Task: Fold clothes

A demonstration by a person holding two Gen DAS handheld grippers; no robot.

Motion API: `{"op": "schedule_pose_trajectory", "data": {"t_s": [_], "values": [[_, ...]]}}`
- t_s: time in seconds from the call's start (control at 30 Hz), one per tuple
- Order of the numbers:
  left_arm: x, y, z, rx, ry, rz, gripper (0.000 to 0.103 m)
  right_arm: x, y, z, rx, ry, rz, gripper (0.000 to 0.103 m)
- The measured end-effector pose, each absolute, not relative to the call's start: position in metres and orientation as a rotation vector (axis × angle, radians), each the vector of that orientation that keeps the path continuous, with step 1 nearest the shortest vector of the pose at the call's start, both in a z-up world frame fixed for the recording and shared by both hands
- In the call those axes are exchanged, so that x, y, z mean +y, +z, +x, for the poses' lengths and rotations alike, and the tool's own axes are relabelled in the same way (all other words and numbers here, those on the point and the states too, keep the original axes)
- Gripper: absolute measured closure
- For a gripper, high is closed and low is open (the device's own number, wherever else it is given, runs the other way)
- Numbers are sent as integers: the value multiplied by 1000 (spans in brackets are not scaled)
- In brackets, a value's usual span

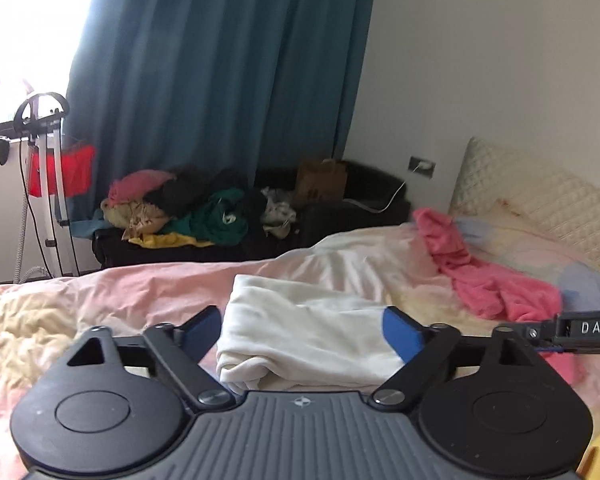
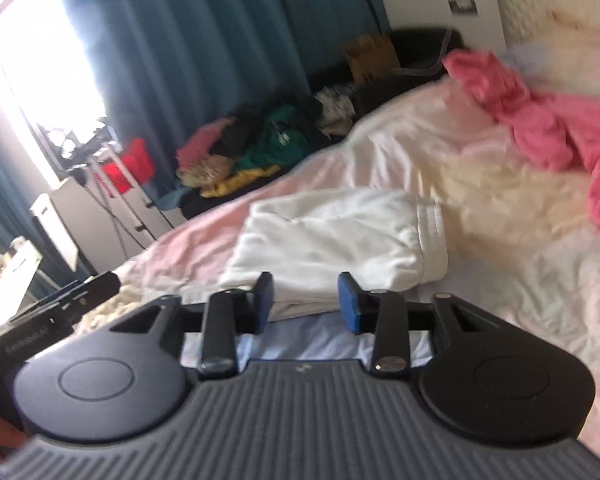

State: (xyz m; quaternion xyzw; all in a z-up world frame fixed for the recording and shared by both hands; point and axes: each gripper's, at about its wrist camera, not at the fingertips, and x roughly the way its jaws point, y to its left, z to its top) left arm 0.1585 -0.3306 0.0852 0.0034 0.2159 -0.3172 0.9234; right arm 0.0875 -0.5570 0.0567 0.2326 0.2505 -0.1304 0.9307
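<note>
A folded white garment (image 1: 300, 340) (image 2: 332, 240) lies on the bed's pale pink and cream cover (image 1: 140, 292) (image 2: 500, 280). My left gripper (image 1: 302, 334) hangs above its near end, jaws wide open, blue pads clear of the cloth on either side. My right gripper (image 2: 306, 302) hovers over the garment's near edge, open with a moderate gap and nothing pinched. A crumpled pink garment (image 1: 488, 280) (image 2: 540, 120) lies further up the bed towards the headboard. Part of the right gripper's body (image 1: 584, 328) shows at the left view's right edge; the left gripper's body (image 2: 60, 308) shows at the right view's left.
Beyond the bed, a dark sofa (image 1: 340, 220) holds a heap of mixed clothes (image 1: 188, 208) and a brown paper bag (image 1: 320, 184). Teal curtains (image 1: 220, 80) hang behind it. A white stand with red cloth (image 1: 44, 152) stands by the window. A quilted headboard (image 1: 540, 200) rises at right.
</note>
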Motion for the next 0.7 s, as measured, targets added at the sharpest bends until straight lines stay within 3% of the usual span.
{"op": "schedule_pose_trajectory", "data": {"t_s": [0.07, 0.1, 0.37, 0.7], "values": [[-320, 100, 133, 427, -654, 3, 0, -545, 71, 68, 485, -252, 445, 21], [-315, 106, 121, 416, -655, 7, 0, -539, 77, 58, 473, -245, 429, 16], [-281, 118, 39, 355, -590, 48, 0, -499, 93, -7, 406, -213, 358, 18], [-241, 82, -15, 316, -496, 67, 0, -458, 42, -45, 308, -264, 281, 18]]}}
